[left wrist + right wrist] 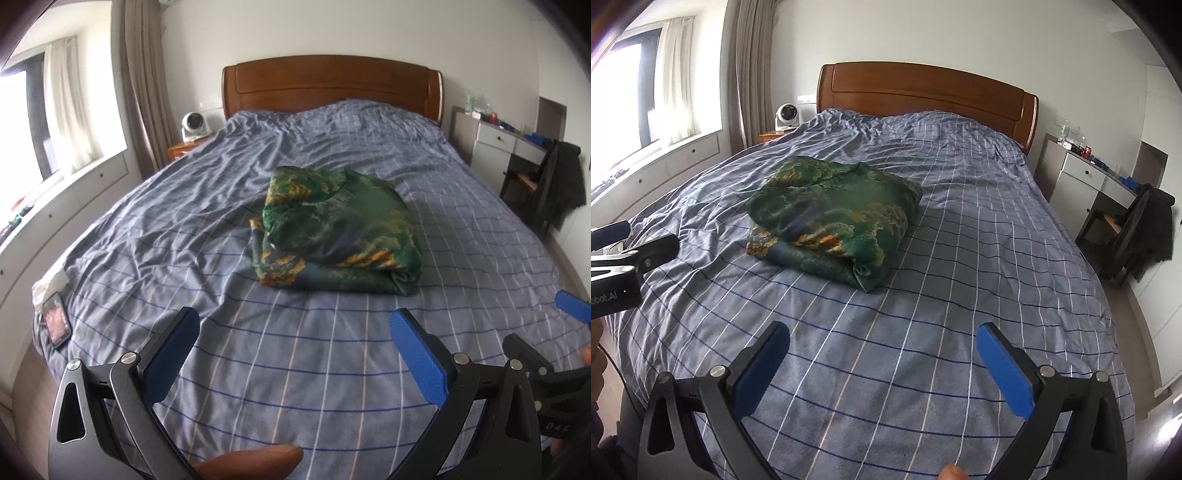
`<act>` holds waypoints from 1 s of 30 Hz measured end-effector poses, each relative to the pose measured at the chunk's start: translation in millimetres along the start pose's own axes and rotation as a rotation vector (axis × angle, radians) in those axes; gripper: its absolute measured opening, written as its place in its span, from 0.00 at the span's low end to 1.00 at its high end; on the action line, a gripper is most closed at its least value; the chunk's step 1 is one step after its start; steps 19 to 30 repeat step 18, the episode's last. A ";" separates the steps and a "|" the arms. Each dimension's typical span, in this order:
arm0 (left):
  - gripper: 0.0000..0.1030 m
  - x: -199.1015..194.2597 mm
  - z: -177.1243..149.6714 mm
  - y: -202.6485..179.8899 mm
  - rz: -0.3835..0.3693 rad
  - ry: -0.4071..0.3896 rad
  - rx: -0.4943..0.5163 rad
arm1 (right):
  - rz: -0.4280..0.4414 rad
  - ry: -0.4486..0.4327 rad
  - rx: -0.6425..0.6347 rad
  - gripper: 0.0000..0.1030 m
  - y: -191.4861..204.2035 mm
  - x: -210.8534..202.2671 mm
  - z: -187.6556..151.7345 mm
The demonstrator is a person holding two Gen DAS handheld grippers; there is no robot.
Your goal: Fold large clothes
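Holding the left gripper (pixel 295 325) and right gripper (pixel 882 339) wide open and empty above the near bed (pixel 258 369), we judged the folded green garment (pixel 340 232), lying mid-bed, finished.

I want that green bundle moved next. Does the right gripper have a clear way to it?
Probably yes. The right gripper is open and empty, and only bare checked bedding lies between it and the folded green cloth, which sits ahead and slightly left.

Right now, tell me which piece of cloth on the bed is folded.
The green patterned garment: a compact folded bundle, while the blue checked sheet lies spread flat under it.
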State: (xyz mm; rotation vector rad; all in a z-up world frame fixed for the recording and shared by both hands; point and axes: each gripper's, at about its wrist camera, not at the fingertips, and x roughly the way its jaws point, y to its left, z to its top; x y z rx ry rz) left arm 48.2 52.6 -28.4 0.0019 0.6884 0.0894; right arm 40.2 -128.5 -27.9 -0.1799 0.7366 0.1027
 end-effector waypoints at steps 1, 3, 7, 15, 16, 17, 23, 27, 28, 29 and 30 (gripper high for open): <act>1.00 0.0 0.3 0.1 0.001 0.000 0.000 | 0.003 -0.001 -0.003 1.00 1.7 -1.5 0.6; 1.00 -0.6 0.1 0.0 0.000 0.000 -0.001 | 0.009 -0.004 -0.009 1.00 4.1 -4.7 2.0; 1.00 -0.3 -0.1 -0.7 -0.001 0.000 0.001 | 0.002 -0.016 -0.014 1.00 5.0 -10.0 3.9; 1.00 -2.8 -7.5 0.7 -0.002 -0.004 -0.018 | -0.009 -0.003 -0.009 1.00 4.5 -7.3 -0.4; 1.00 -2.9 -8.4 0.9 0.002 -0.007 -0.015 | -0.010 -0.003 -0.009 1.00 4.7 -7.5 -0.9; 1.00 -4.1 -9.2 0.0 0.006 -0.010 -0.008 | -0.010 -0.003 -0.008 1.00 4.7 -7.5 -1.0; 1.00 -4.3 -9.9 0.2 0.007 -0.010 -0.005 | -0.011 -0.002 -0.006 1.00 4.5 -7.4 -1.2; 1.00 -4.3 -9.9 0.2 0.007 -0.010 -0.005 | -0.011 -0.002 -0.006 1.00 4.5 -7.4 -1.2; 1.00 -4.3 -9.9 0.2 0.007 -0.010 -0.005 | -0.011 -0.002 -0.006 1.00 4.5 -7.4 -1.2; 1.00 -4.3 -9.9 0.2 0.007 -0.010 -0.005 | -0.011 -0.002 -0.006 1.00 4.5 -7.4 -1.2; 1.00 -4.3 -9.9 0.2 0.007 -0.010 -0.005 | -0.011 -0.002 -0.006 1.00 4.5 -7.4 -1.2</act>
